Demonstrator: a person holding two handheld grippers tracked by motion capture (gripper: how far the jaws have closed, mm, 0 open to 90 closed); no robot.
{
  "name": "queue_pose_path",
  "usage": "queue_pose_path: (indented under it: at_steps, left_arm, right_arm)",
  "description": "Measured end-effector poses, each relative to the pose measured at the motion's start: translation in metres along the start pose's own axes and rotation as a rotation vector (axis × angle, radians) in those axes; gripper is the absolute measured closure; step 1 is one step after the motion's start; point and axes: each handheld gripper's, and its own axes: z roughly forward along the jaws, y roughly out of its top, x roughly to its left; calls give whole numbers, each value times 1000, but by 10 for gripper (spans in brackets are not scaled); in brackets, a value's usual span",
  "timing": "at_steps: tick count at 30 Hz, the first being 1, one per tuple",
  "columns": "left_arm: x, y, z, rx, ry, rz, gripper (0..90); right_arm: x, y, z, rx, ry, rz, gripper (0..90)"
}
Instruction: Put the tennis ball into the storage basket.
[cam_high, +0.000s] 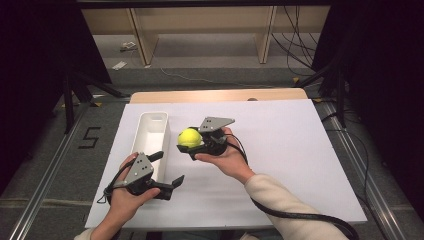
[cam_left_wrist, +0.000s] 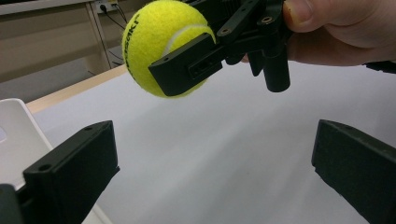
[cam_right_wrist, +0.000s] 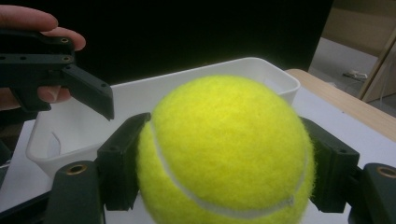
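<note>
Tennis ball (cam_right_wrist: 224, 149): nearest the lens in the right gripper view, bright yellow and fuzzy, a pale curved seam running across its lower half; held clear above the table, just right of the bin's near half in the high view.
Table (cam_high: 280, 150): white sheet over a wooden top, whose bare edge shows at the far side in the high view.
White bin (cam_high: 151, 131): long, narrow, open-topped, lying left of centre on the table; what shows of its inside holds nothing (the right gripper view looks into one end, where a bare wall and floor show).
Right tool (cam_high: 192, 141): pinching the tennis ball, one black jaw pressed to each side.
Left tool (cam_high: 169, 170): jaws spread wide with nothing between them, near the bin's near end.
Ball lettering: the left gripper view shows black print on the ball's upper left (unseen in the other two views).
Hands: fingers (cam_right_wrist: 28, 21) on the left tool show in the right gripper view.
</note>
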Motion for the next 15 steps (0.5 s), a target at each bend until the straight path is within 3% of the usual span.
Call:
queue_pose_path:
  at_steps: [15]
  left_arm:
    - [0,0,0,0,1,0,0]
  right_arm:
    - [1,0,3,4,3,-3,270]
